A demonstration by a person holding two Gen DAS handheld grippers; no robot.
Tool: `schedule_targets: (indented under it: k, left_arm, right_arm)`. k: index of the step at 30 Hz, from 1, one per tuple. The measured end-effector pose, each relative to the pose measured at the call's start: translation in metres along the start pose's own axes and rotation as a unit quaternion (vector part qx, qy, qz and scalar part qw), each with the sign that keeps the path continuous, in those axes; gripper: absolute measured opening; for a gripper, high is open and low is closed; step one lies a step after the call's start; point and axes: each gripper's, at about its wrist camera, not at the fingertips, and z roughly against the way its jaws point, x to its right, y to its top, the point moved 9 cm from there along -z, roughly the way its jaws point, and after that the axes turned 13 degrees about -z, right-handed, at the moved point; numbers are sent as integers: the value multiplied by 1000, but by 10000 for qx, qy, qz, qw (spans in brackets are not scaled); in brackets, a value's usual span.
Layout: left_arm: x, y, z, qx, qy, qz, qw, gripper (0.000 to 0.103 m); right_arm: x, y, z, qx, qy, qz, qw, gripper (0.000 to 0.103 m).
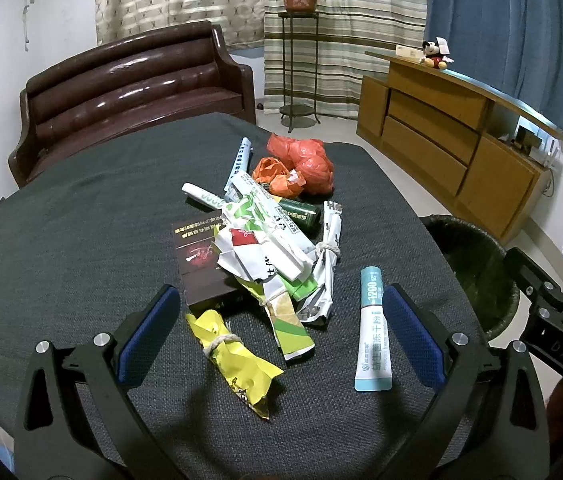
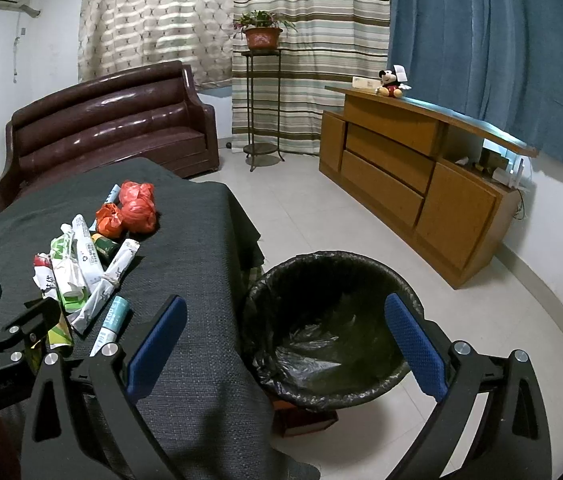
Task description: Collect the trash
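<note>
Left wrist looks close over the table (image 1: 81, 240); right wrist faces the bin (image 2: 333, 320); both share them.

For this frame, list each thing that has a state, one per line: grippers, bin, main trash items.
left gripper: open, empty, over the table
right gripper: open, empty, straddling table edge and bin
trash bin: on the floor beside the table, black liner, looks empty
yellow wrapper: tied with string, lying on the cloth
teal-and-white sachet: lying flat, apart from the pile
red plastic bags: bunched up, far end of pile
dark box: lying flat, partly under wrappers
</note>
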Motion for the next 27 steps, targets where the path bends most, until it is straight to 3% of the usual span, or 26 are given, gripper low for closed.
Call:
schedule_targets:
  k: [27]
  left_arm:
    - [-1, -2, -4, -20, -2, 3, 10000, 99]
  right_arm:
    - [0, -1, -1, -16, -6, -11, 10000, 97]
